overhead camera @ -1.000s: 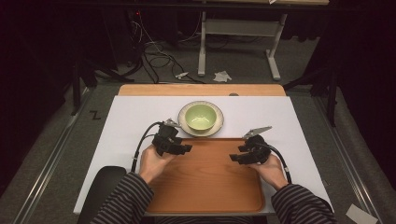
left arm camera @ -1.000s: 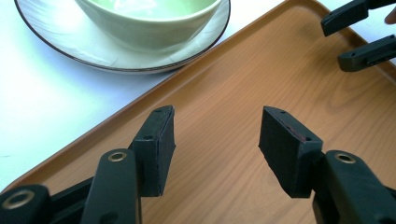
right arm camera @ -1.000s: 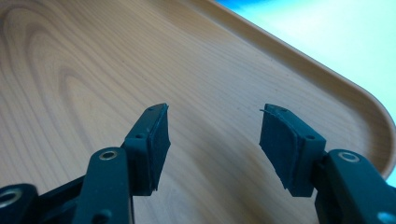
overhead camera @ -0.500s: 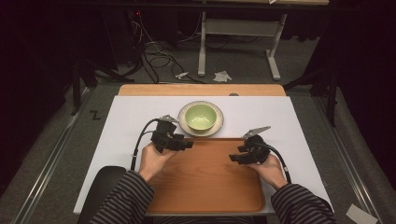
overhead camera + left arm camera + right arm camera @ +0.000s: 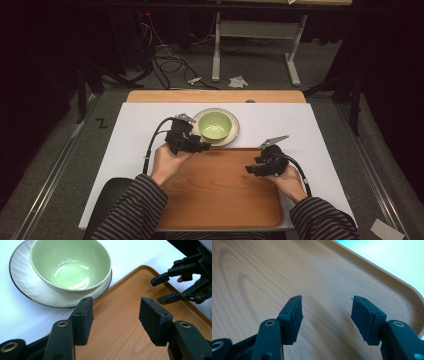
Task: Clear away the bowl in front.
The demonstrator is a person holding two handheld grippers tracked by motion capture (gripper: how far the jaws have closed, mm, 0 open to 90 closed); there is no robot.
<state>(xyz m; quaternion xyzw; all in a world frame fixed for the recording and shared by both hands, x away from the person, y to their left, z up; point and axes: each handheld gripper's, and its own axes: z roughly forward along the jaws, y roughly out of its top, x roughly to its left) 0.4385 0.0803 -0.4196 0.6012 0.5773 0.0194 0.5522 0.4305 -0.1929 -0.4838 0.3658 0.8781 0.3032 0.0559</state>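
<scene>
One wooden tray [image 5: 220,192], one green bowl [image 5: 215,124] on one plate [image 5: 234,134], both just past the tray's far edge. Left gripper [image 5: 115,312] sits over the tray's far-left corner beside the plate, jaws apart, holding nothing. Right gripper [image 5: 325,308] is over the tray's right side near its rim, jaws apart and empty; tray centre is bare wood.

High view looks forward and down over the counter [image 5: 135,130]; both gripper views sit close above the shared wooden tray [image 5: 220,195], facing inward

The plate [image 5: 22,293] is cut off by the left gripper view's top edge; the tray's [image 5: 220,200] near edge seems hidden behind striped sleeves [image 5: 132,212].
</scene>
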